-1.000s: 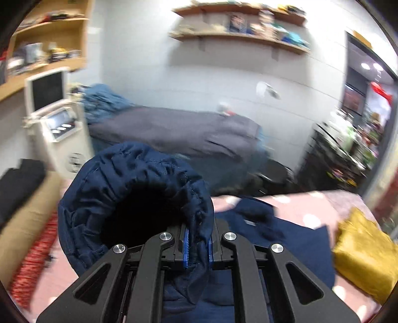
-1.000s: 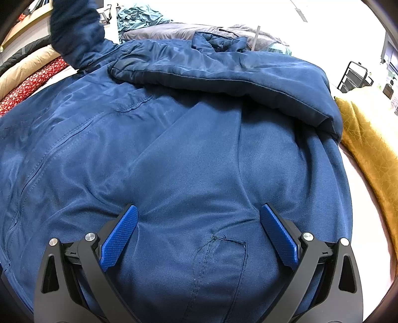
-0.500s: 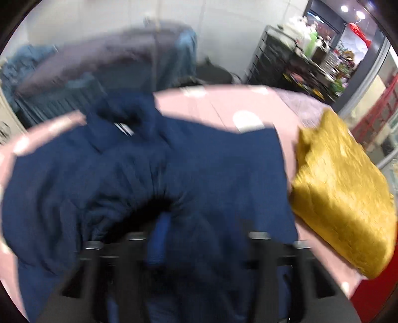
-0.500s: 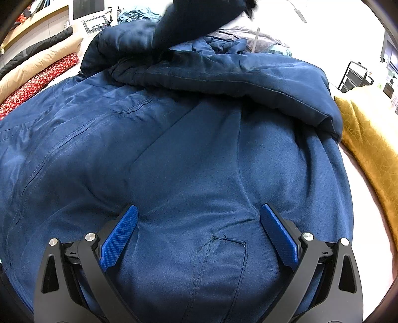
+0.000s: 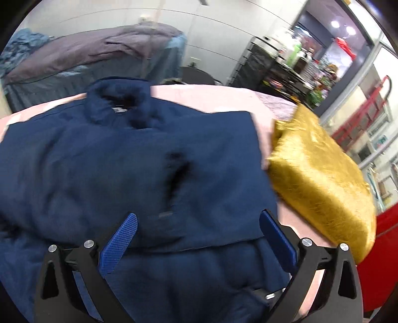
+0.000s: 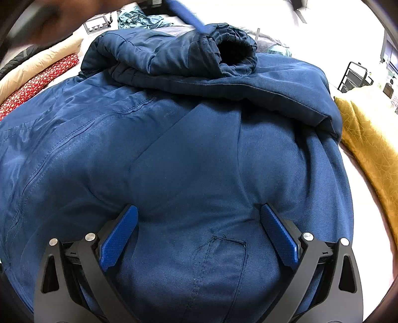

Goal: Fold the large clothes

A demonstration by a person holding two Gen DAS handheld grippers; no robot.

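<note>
A large navy jacket (image 5: 112, 161) lies spread on a pink surface (image 5: 211, 97), collar (image 5: 119, 99) at the far end. One sleeve is folded across the chest, its gathered cuff (image 6: 233, 52) lying loose on top. My left gripper (image 5: 198, 214) hovers over that folded sleeve. Its jaws are opening wide, and the blue pads (image 5: 119, 241) press on nothing. One blurred blue pad of it (image 6: 189, 15) shows just above the cuff in the right wrist view. My right gripper (image 6: 198, 207) stands open over the jacket's lower body (image 6: 186, 161), gripping no cloth.
A folded yellow garment (image 5: 318, 179) lies at the jacket's right edge, seen also in the right wrist view (image 6: 368, 139). Red patterned (image 6: 37, 82) and beige (image 6: 44, 64) folded clothes line the left side. A grey-covered bed (image 5: 87, 54) and black racks (image 5: 268, 67) stand beyond.
My left gripper carried the sleeve cuff down and across onto the jacket's chest, then opened and let it go. The right gripper has not moved.
</note>
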